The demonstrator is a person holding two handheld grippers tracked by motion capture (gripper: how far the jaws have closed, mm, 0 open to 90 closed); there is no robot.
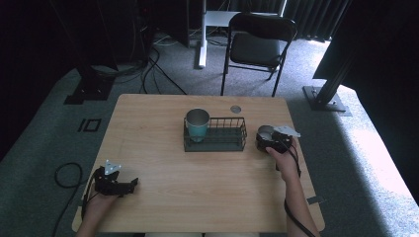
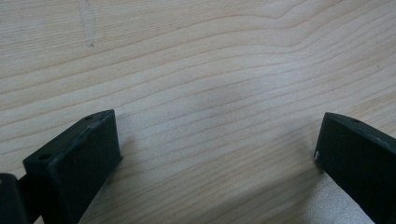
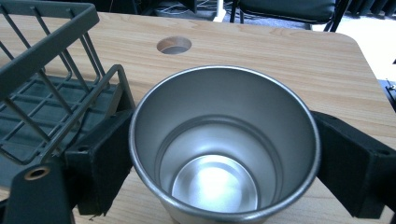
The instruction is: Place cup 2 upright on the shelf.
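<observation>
1. Nearest the person, the left tongs (image 1: 129, 185) rest low on the wooden surface (image 1: 197, 173) at its near-left corner, jaws spread wide with nothing but bare wood between them.
2. Farther out on the right, the right tongs (image 3: 224, 154) are clamped on a steel cup (image 3: 224, 149), one jaw on each side of its wall. The cup stands upright, mouth up, and is empty.
3. The wire basket (image 1: 222, 133) lies just to the left of that cup, so the right hand is the nearer one for any move into it.
4. A teal cup (image 1: 197, 126) stands upright in the basket's left end; the right part looks free.
5. Beyond the surface stands a dark chair (image 1: 257, 44).
</observation>
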